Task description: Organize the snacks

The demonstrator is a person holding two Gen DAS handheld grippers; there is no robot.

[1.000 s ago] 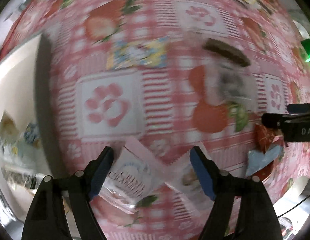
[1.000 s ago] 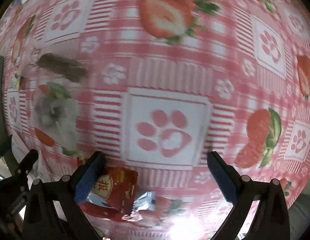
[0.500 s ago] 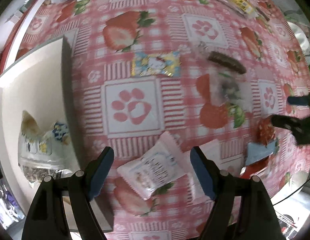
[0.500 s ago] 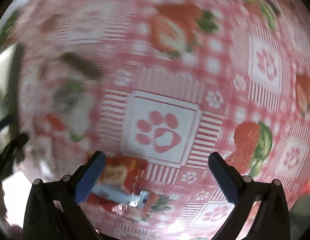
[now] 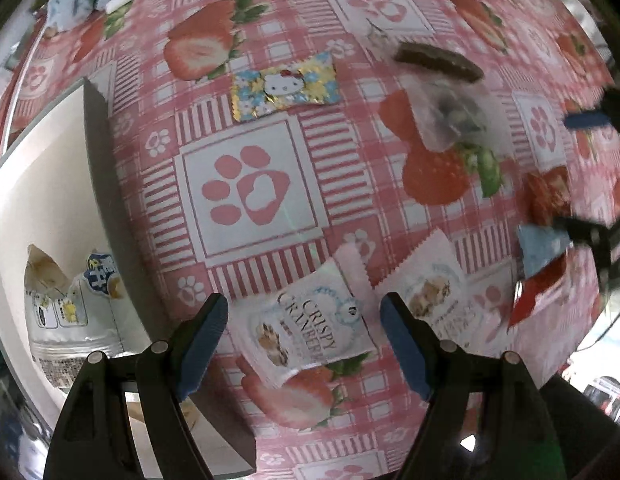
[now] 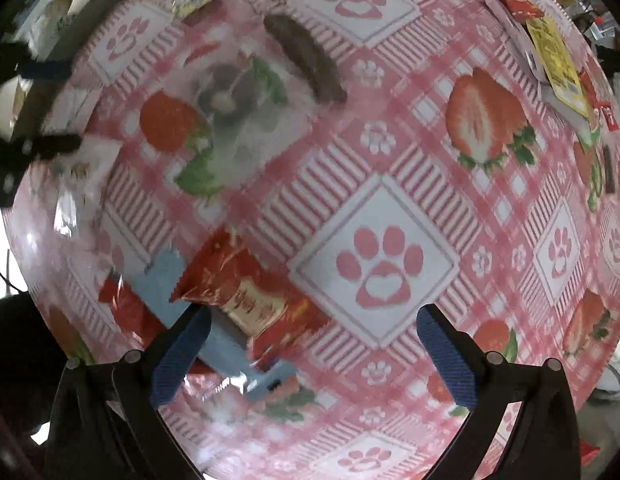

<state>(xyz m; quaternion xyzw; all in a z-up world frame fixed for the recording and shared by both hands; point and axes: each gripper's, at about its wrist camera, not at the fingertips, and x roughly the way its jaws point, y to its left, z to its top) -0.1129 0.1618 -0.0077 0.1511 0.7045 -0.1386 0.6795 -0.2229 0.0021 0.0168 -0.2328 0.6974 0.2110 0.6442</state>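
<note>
Left wrist view showed my left gripper [image 5: 302,336] pointing down at the tablecloth [image 5: 254,196], a pink check printed with strawberries and paw marks. Its jaws stood well apart and pressed on nothing. Between the blue fingertips [image 5: 204,344], flat on the cloth, lay a white cranberry crisp packet [image 5: 310,336]; a second white packet [image 5: 434,292] lay just to its right, partly behind my right-hand finger. Further up the cloth sat a cat-print candy wrapper [image 5: 284,86], and to its right a dark brown bar [image 5: 438,62] with a clear bag [image 5: 450,114] of dark bits just below it. At the left edge was a white bin [image 5: 46,184], with pale snack bags [image 5: 70,308] already inside it. A red packet [image 5: 548,200] and a light blue packet [image 5: 538,252] lay near the right edge, where my other tool came in blurred.

From the right wrist view, my right gripper [image 6: 306,352] also had its jaws wide apart, gripping nothing. The red packet [image 6: 254,296] lay on the cloth by my left-hand finger, overlapping the light blue packet [image 6: 230,344] beneath it. The brown bar [image 6: 306,60] and the clear bag [image 6: 234,96] were further up, blurred. A yellow packet [image 6: 554,60] lay among other wrappers at the far right edge.
</note>
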